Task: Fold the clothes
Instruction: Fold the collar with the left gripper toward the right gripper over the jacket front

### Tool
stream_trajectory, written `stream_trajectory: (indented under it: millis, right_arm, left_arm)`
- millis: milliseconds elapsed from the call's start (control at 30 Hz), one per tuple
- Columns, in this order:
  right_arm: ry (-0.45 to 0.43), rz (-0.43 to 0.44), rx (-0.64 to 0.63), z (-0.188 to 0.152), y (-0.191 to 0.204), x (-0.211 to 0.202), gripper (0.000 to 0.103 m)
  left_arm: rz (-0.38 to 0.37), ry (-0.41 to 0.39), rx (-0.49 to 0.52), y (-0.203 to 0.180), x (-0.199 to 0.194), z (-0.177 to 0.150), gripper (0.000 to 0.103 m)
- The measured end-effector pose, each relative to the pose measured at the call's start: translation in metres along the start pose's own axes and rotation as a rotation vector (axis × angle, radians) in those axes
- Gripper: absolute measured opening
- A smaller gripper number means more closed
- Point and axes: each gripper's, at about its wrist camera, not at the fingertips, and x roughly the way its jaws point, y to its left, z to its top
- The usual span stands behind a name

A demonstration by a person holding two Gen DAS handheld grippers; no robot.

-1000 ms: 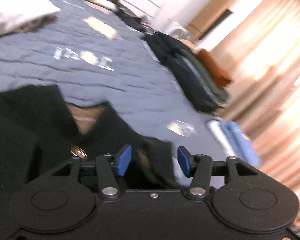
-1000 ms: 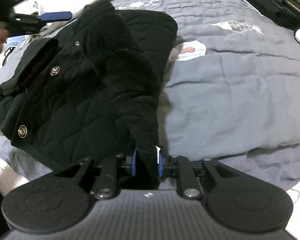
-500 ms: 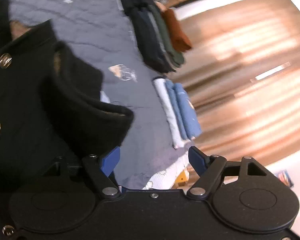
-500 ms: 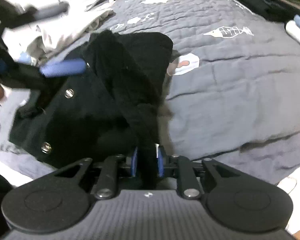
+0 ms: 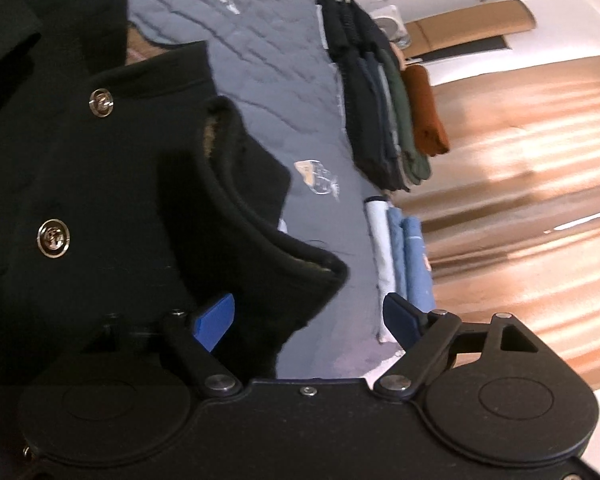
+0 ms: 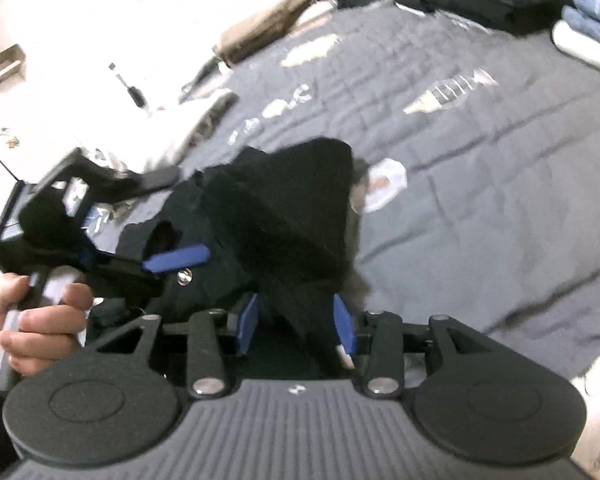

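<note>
A black quilted jacket [image 5: 100, 184] with gold snap buttons lies on the blue-grey quilt [image 5: 284, 92]. My left gripper [image 5: 308, 318] is open, its blue pads wide apart just over the jacket's folded edge. In the right wrist view the jacket [image 6: 284, 208] is bunched into a peak. My right gripper [image 6: 296, 322] is open, with a strip of the black fabric lying loose between its pads. The left gripper [image 6: 100, 236] and the hand holding it show at the left of that view.
A row of folded dark, green and rust clothes [image 5: 384, 100] lies at the quilt's far side, with folded blue and white items [image 5: 400, 252] beside it. Tan curtains [image 5: 520, 184] hang beyond the bed. White bedding [image 6: 80, 40] lies to the left.
My right gripper has opened and let go of the jacket fabric it was shut on. My left gripper has swung over the jacket's front and opened wider.
</note>
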Motion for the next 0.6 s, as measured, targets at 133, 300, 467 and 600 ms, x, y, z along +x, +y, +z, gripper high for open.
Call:
stream_trajectory:
  millis: [133,300,467,600]
  right_arm:
    - [-0.005,-0.058,-0.112,-0.006,0.017,0.018,0.043]
    - [0.006,-0.093,-0.261,-0.017,0.032,0.034,0.042]
    - [-0.005,-0.135,-0.593,-0.046,0.053,0.04,0.038]
    - [0.0,-0.179,-0.765,-0.064,0.063,0.047,0.038]
  left_arm:
    - [0.014,0.005,0.009,0.0,0.001,0.001,0.08]
    - [0.02,0.001,0.006,0.002,-0.002,0.003,0.08]
    - [0.042,-0.006,-0.007,0.007,-0.005,0.006,0.08]
    - [0.083,0.0,-0.009,0.01,-0.003,0.006,0.079]
